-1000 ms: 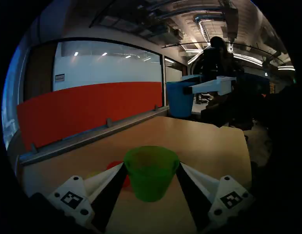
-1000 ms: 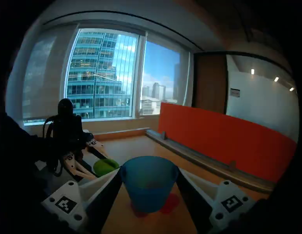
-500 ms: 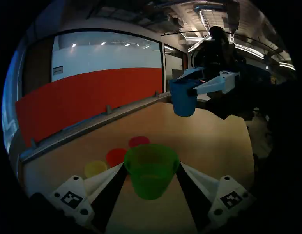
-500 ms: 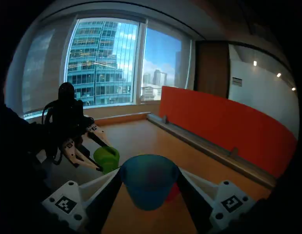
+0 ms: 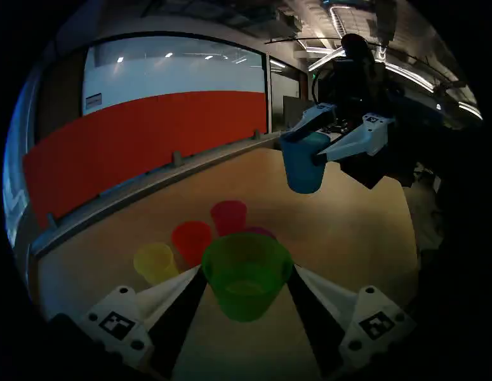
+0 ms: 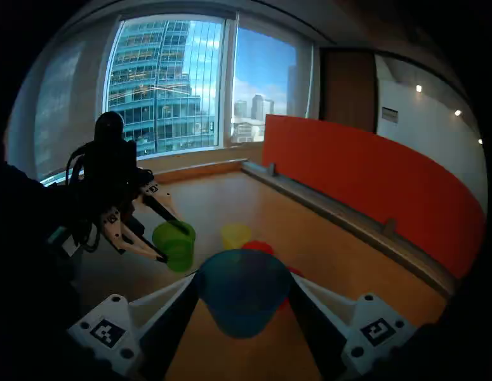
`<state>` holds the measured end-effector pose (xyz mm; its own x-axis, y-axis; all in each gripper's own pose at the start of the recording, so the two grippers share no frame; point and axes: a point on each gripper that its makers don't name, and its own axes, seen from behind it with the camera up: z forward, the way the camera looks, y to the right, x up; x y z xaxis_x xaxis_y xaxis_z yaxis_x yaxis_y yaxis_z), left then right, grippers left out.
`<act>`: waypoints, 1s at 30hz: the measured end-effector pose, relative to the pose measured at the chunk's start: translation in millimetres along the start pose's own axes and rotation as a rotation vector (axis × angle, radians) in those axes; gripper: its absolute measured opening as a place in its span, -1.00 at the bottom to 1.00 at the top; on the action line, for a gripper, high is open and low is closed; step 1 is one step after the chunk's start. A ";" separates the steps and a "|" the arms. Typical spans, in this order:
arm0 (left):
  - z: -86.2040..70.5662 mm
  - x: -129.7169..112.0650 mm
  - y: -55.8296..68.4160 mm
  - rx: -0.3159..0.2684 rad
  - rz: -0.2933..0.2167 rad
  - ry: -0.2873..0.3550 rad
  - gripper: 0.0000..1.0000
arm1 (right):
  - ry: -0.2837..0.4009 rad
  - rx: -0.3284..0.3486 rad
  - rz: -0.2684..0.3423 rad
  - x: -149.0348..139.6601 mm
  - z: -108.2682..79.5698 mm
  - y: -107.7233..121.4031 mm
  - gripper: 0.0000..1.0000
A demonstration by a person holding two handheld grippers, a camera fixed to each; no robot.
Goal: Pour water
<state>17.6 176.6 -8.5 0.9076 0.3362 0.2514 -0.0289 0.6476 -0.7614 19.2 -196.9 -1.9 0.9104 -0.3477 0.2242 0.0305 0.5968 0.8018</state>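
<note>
Fingers of the left gripper (image 5: 246,287) clamp a green cup (image 5: 247,273) above the worktop (image 5: 360,222). Farther off, the right gripper (image 5: 303,149) clamps a blue cup (image 5: 303,176), held higher. Pouring seems not yet begun. Next, one rim must meet the other, then tilt.

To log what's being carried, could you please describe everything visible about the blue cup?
The blue cup is a tapered, translucent plastic tumbler, wider at the rim than the base. It hangs roughly upright above the wooden table, touching nothing but the right gripper, whose two white fingers press its sides near the rim. Whether it holds water cannot be seen.
</note>
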 end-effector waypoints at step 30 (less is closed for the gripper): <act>26.0 -58.3 2.4 -0.047 0.018 -0.165 0.73 | -0.192 0.050 0.007 -86.0 34.2 -5.6 0.88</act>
<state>-46.2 176.4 -9.5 0.8260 0.4576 0.3290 -0.0217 0.6091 -0.7928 -73.3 -195.1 -6.7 0.8150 -0.4781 0.3274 -0.0004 0.5646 0.8254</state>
